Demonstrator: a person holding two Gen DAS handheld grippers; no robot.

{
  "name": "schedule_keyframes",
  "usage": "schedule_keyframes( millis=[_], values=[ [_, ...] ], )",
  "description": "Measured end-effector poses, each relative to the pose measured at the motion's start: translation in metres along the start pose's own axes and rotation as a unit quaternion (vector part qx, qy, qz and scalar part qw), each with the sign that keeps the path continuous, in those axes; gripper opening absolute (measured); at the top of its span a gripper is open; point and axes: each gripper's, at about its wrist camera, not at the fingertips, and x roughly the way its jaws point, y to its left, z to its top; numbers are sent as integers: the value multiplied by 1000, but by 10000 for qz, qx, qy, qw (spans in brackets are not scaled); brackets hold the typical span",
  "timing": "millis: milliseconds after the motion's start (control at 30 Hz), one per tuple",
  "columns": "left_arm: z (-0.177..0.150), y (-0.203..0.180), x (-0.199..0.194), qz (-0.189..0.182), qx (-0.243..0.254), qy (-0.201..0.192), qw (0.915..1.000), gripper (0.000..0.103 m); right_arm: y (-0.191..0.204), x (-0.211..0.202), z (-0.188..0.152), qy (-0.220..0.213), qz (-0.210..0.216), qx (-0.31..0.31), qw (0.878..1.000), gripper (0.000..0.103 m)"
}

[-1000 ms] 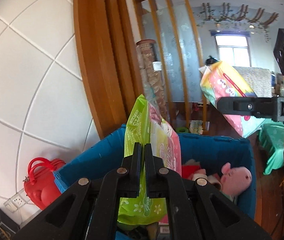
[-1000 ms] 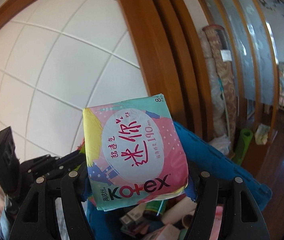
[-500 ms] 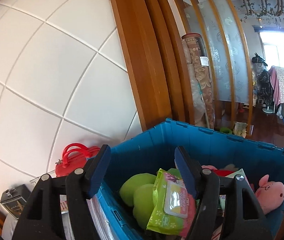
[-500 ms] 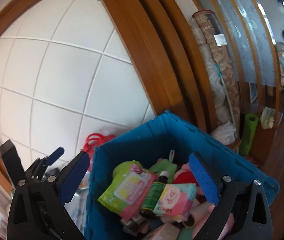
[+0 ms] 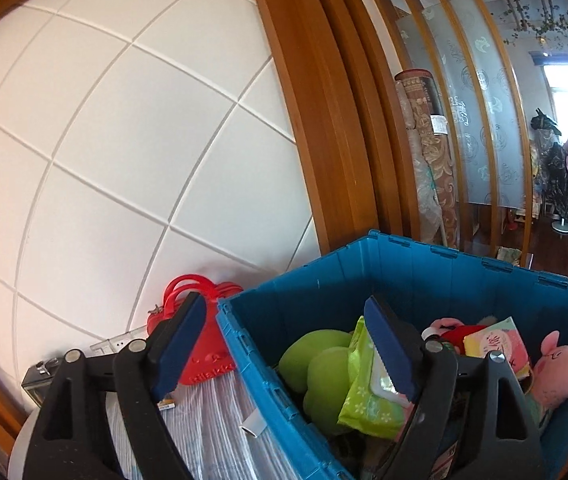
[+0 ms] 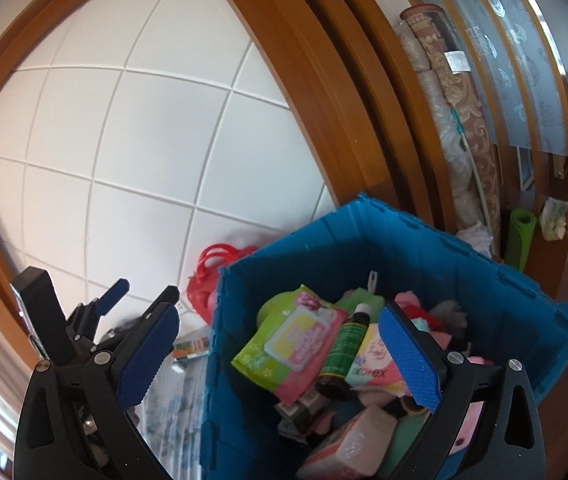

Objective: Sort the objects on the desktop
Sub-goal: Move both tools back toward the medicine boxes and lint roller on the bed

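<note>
One blue crate (image 6: 423, 264) sat against a white tiled wall (image 5: 104, 140), holding one green wet-wipes pack (image 6: 289, 338), one Kotex pad packet (image 6: 371, 364) and one dark green bottle (image 6: 345, 346) lying between them. The left gripper (image 5: 284, 340) and right gripper (image 6: 280, 354) each had their two blue pads spread wide apart, gripping nothing, straddling the crate's near wall. Only the left wrist view showed one pink pig plush (image 5: 559, 368) at 3 o'clock. Only the right wrist view showed the bottle, plus one green rolled mat (image 6: 519, 240) at 2 o'clock. One red bag (image 5: 200, 320) stood beside the crate at 9 o'clock
</note>
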Motion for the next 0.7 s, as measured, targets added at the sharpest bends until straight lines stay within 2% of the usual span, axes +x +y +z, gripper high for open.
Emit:
schedule_keyframes(
  millis=[133,333,533,700],
  values=[
    [-20,22,-8,113,-219,-1,9997,82,14,6,-9,128,207,67,9997,102],
    [-71,76,-23,303,-295,203,9989,82,58,27,-28,245,351,-108,9990,102],
    [-125,169,-35,871,-181,474,9949,82,124,67,-47,461,534,-229,9972,101],
    [-160,254,-37,1311,-28,605,9895,82,184,117,-82,649,582,-412,9953,102]
  ],
)
